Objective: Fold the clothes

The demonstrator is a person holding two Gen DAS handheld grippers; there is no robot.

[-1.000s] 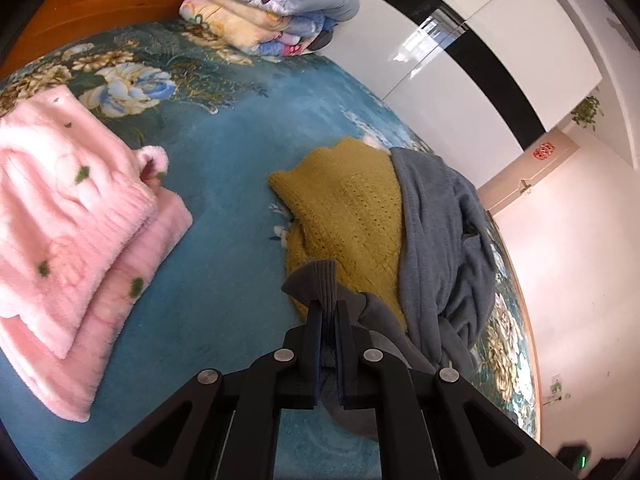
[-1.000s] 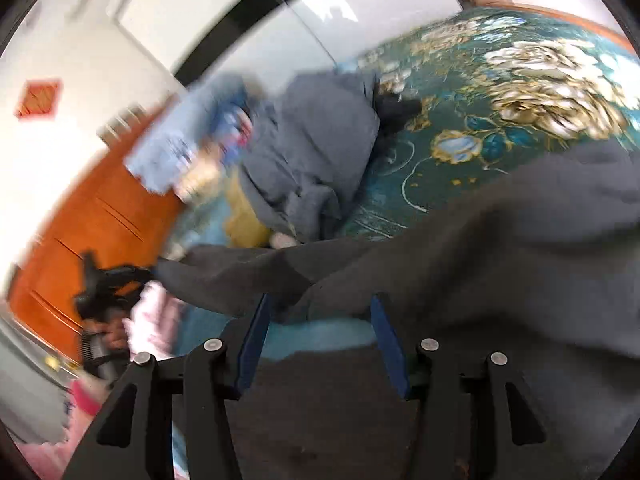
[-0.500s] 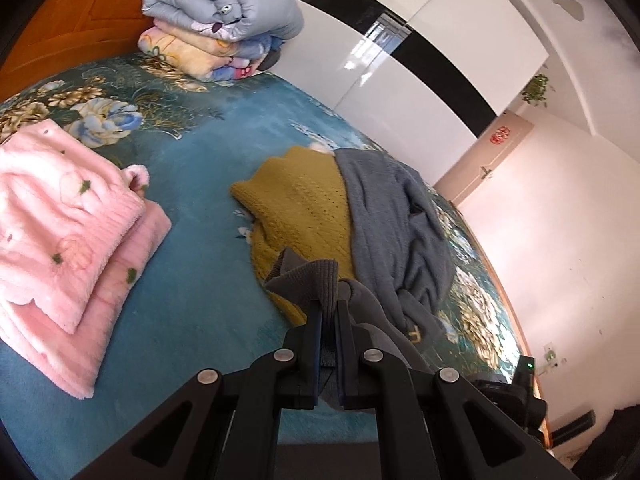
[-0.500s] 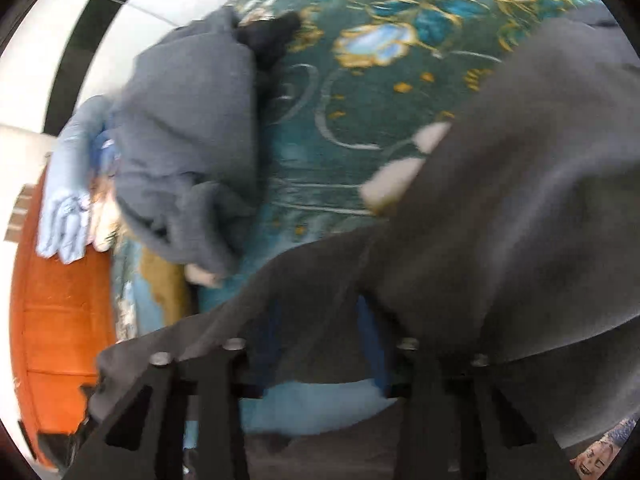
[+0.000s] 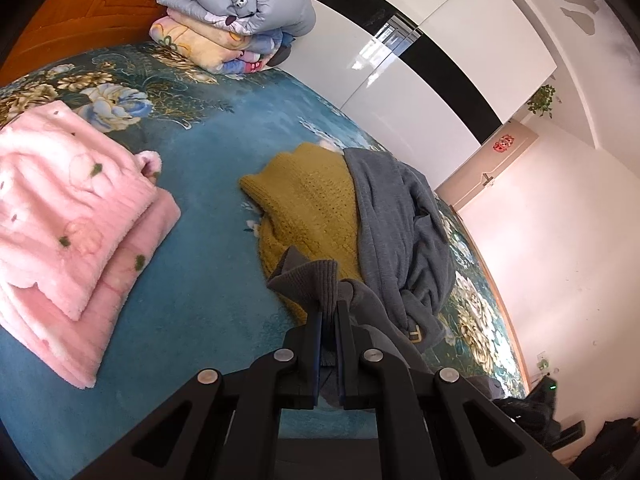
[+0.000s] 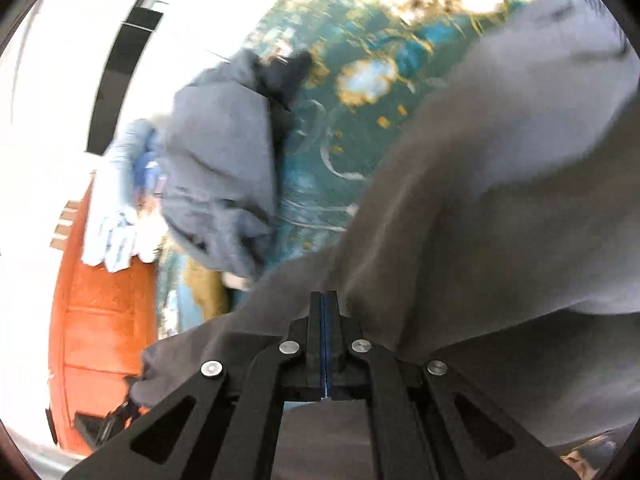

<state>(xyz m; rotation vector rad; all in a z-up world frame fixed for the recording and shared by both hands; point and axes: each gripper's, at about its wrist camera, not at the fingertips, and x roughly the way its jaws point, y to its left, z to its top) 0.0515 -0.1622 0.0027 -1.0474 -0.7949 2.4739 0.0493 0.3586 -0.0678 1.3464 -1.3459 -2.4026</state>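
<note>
Clothes lay spread over a teal floral bedspread (image 5: 192,184). At the far left of the left wrist view sat a folded pink fleece (image 5: 68,216), with a stack of folded quilts (image 5: 236,12) behind it by the orange headboard (image 5: 80,4). Toward the middle lay a mustard knit sweater (image 5: 308,208), with a blue-grey garment (image 5: 396,220) draped over its right edge. In front of them, the left gripper (image 5: 329,322) was clamped on the ribbed cuff of a dark grey sweatshirt (image 5: 316,284), the cuff standing up between its pads and raised above the bedspread.

In the blurred right wrist view, the headboard ran down the left, and the blue-grey garment lay heaped left of centre. The dark grey sweatshirt filled the right and lower part. The right gripper (image 6: 325,300) had its fingers pressed together at the sweatshirt's edge; whether cloth was pinched between them could not be told.
</note>
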